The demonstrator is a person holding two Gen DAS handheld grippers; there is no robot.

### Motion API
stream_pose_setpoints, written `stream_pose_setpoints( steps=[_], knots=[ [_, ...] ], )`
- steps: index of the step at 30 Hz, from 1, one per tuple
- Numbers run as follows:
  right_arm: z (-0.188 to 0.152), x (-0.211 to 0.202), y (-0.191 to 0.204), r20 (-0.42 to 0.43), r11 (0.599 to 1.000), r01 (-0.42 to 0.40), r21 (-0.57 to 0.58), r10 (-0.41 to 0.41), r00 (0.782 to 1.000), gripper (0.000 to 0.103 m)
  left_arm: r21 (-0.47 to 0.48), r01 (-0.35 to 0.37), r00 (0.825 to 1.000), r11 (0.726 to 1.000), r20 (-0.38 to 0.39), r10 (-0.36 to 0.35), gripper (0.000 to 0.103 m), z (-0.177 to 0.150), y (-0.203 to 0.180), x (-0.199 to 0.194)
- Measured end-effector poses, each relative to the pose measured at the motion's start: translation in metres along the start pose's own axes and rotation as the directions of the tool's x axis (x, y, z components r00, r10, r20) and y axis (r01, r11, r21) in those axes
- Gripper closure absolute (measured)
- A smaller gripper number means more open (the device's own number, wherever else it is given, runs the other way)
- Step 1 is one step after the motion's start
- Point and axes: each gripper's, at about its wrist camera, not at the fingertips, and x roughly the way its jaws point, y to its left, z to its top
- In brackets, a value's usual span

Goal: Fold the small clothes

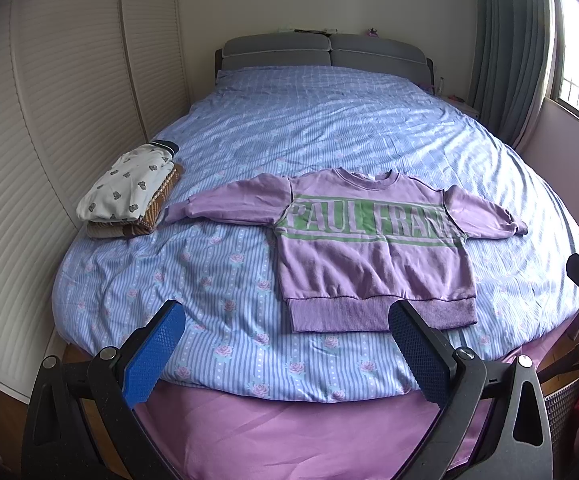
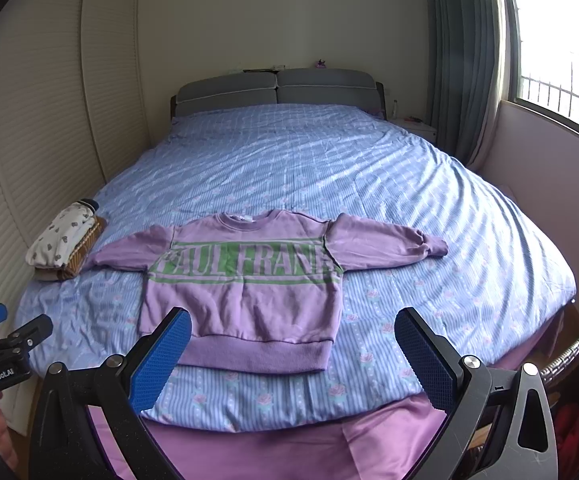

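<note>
The left gripper (image 1: 285,354) was wide apart, its 2 blue pads (image 1: 153,356) holding nothing, and it hung over the foot edge of the bed (image 1: 329,128). The right gripper (image 2: 293,360) was spread in the same way, also with nothing between its pads (image 2: 161,360). Neither touched any cloth.

Just ahead of both, the purple sweatshirt (image 1: 369,248) lay flat and face up on the blue striped quilt (image 1: 209,280), with the ribbed hem (image 1: 377,314) toward the grippers and the collar (image 1: 363,178) away, toward the headboard (image 1: 321,54). So its body ran straight away from the fingers, while the 2 sleeves stretched out sideways, making the long axis across the bed. In the left wrist view the hem sat ahead and toward the right finger, so this gripper stood to the left of the garment, nearer to the left sleeve (image 1: 229,202). In the right wrist view the hem sat toward the left finger, so that gripper stood more to the right, nearer to the right sleeve (image 2: 389,244).

I judged that folding had not begun on this piece, and each gripper would have to reach forward and outward for the sleeve on its own side.

Farther left, near the wardrobe (image 1: 49,120), a small stack of folded clothes (image 1: 129,196) lay just beside the left cuff.
</note>
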Motion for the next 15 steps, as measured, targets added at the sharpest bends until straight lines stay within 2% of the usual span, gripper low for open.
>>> stream_pose_setpoints(
  steps=[15],
  knots=[
    [-0.0007, 0.0009, -0.0005, 0.001, 1.000, -0.002, 0.001, 0.002, 1.000, 0.000, -0.001, -0.001, 1.000, 1.000, 0.002, 0.001, 0.000, -0.0010, -0.0003, -0.0001]
  ],
)
